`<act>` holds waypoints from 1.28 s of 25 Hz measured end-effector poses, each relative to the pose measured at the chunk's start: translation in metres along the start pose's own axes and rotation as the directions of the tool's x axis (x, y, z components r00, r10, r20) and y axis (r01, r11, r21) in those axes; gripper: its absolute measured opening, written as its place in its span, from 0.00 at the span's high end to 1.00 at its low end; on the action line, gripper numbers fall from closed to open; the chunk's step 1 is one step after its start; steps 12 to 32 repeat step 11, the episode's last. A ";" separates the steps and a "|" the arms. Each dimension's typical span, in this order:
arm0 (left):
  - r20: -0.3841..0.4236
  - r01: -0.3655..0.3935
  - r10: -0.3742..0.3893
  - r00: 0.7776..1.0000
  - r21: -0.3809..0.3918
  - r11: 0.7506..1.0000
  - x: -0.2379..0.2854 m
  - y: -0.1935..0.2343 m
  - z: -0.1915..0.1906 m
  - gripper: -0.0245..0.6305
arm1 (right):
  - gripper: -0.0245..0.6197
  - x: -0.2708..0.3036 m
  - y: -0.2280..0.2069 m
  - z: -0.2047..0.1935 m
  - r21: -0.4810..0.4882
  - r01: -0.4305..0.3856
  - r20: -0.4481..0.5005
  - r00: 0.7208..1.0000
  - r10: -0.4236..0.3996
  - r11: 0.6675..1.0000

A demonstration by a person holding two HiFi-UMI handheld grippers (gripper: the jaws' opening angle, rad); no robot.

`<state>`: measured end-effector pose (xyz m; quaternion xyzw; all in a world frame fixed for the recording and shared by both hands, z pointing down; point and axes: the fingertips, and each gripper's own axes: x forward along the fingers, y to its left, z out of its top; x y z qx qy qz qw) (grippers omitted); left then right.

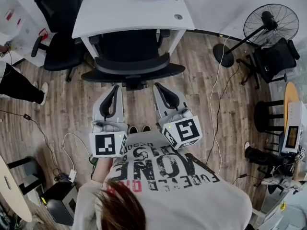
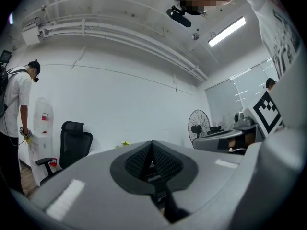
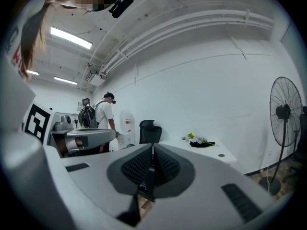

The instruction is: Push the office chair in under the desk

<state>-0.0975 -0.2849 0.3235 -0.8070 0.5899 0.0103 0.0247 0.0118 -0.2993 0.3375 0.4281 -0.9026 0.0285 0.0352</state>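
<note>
Step in hand: judged as the end of the push, or a pause in it. The office chair [image 1: 133, 70] is already partly under the desk [image 1: 129, 11], with only its backrest and the rear of the seat out in front of the desk's edge.
Left tongs [image 1: 115, 87]: closed tight with nothing between them, held level and aimed at the backrest.
Right tongs [image 1: 159, 86]: also pressed together and empty, level, alongside the left pair.
Chair's place: straight ahead of both tongs. The backrest rim is just beyond their tips, and I cannot tell whether they touch it.
Which way it points: the seat faces the desk and away from the tongs, so the back is turned toward them.
Long axis: the curved backrest runs crosswise, from beyond the left tongs to beyond the right, roughly parallel to the desk's near edge.
Next move: if more travel is wanted, press both closed tips evenly against the backrest and push straight ahead, so the chair rolls in without swivelling.
</note>
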 end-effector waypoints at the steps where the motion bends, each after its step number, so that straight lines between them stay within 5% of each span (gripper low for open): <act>1: 0.000 0.001 -0.001 1.000 0.000 1.000 0.000 0.000 0.000 0.94 | 0.93 0.000 0.000 0.000 0.001 -0.001 0.002 1.000 0.001 1.000; 32: 0.004 0.010 -0.010 1.000 0.008 1.000 0.001 -0.005 0.002 0.94 | 0.93 -0.002 0.001 0.002 -0.007 -0.013 0.007 1.000 0.013 1.000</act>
